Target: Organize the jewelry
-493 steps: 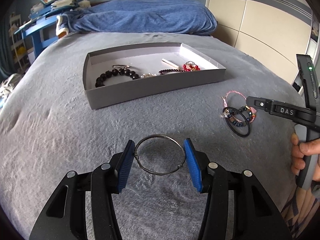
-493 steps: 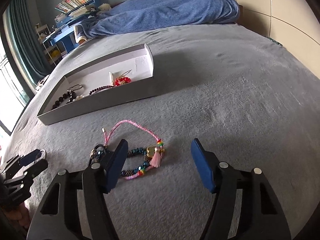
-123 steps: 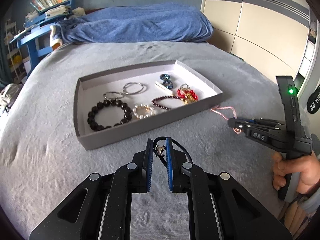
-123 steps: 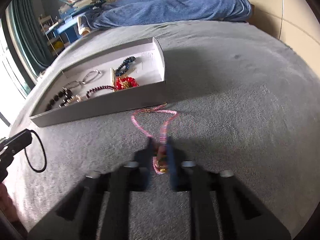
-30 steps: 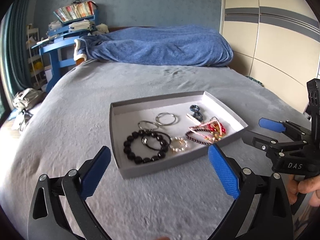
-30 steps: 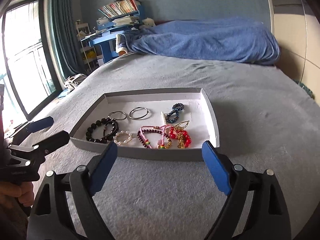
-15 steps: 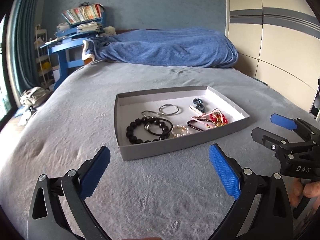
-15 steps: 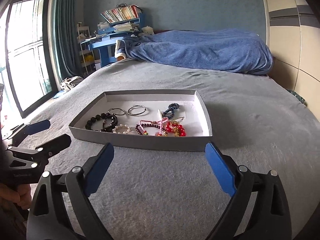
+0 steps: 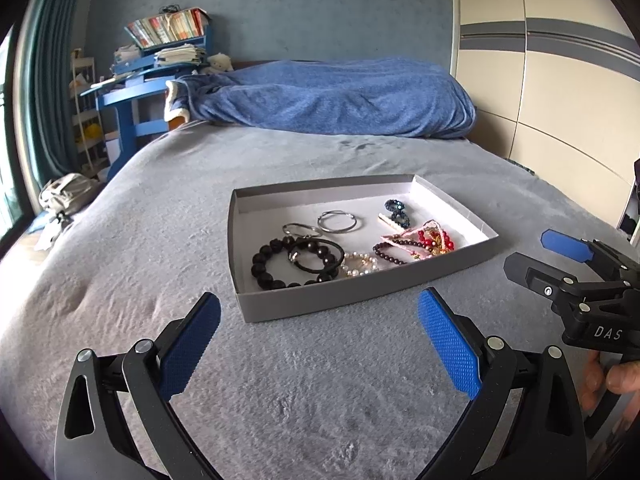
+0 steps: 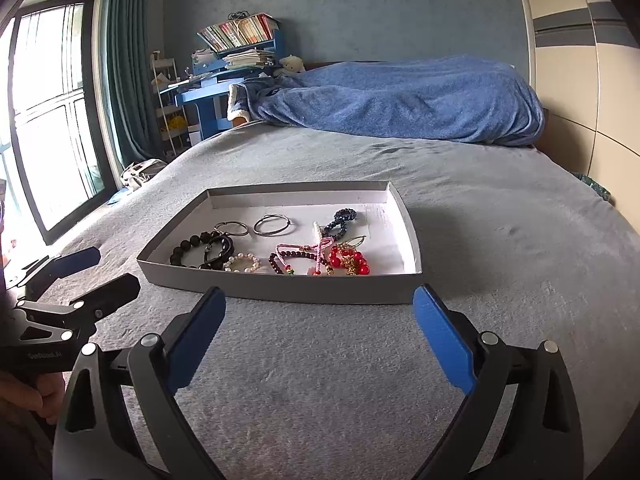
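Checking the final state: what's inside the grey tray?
The grey tray holds a black bead bracelet under a black cord, two metal rings, pearl, maroon, red, pink and blue pieces. The near wall hides the front strip.

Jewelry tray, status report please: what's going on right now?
Left gripper and right gripper: jaws open, empty, short of the tray. Bracelets and rings lie inside. Nothing between grippers and tray.
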### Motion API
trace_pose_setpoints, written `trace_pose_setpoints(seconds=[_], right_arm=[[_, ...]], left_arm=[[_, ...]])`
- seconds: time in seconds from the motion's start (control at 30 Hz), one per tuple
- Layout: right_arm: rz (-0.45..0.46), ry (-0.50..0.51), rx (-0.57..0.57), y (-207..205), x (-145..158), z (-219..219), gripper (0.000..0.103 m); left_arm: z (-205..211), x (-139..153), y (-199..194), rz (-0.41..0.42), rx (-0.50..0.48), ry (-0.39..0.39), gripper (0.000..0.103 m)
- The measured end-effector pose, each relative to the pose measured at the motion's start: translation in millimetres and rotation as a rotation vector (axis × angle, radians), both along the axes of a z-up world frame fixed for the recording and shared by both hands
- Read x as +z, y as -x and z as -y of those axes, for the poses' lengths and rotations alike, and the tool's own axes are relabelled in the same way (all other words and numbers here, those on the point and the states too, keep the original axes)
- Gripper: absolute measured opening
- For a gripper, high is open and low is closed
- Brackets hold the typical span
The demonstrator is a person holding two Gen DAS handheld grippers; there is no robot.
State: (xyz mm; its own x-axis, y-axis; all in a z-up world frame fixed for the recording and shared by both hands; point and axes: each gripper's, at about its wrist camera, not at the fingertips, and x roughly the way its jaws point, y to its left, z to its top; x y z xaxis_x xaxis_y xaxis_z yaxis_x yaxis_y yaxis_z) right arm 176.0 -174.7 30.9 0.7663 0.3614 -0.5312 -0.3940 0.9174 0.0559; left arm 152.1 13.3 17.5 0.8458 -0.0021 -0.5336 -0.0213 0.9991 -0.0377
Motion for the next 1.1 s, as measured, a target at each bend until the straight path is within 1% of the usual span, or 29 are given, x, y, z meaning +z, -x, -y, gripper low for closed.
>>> trace_pose_setpoints(seconds=[1.1], right_arm=[[-0.008, -0.015, -0.003, -1.4, 1.9, 1.2, 0.094]], left_arm=[[6.8, 1.8, -0.5, 0.008, -0.018, 0.000, 0.098]])
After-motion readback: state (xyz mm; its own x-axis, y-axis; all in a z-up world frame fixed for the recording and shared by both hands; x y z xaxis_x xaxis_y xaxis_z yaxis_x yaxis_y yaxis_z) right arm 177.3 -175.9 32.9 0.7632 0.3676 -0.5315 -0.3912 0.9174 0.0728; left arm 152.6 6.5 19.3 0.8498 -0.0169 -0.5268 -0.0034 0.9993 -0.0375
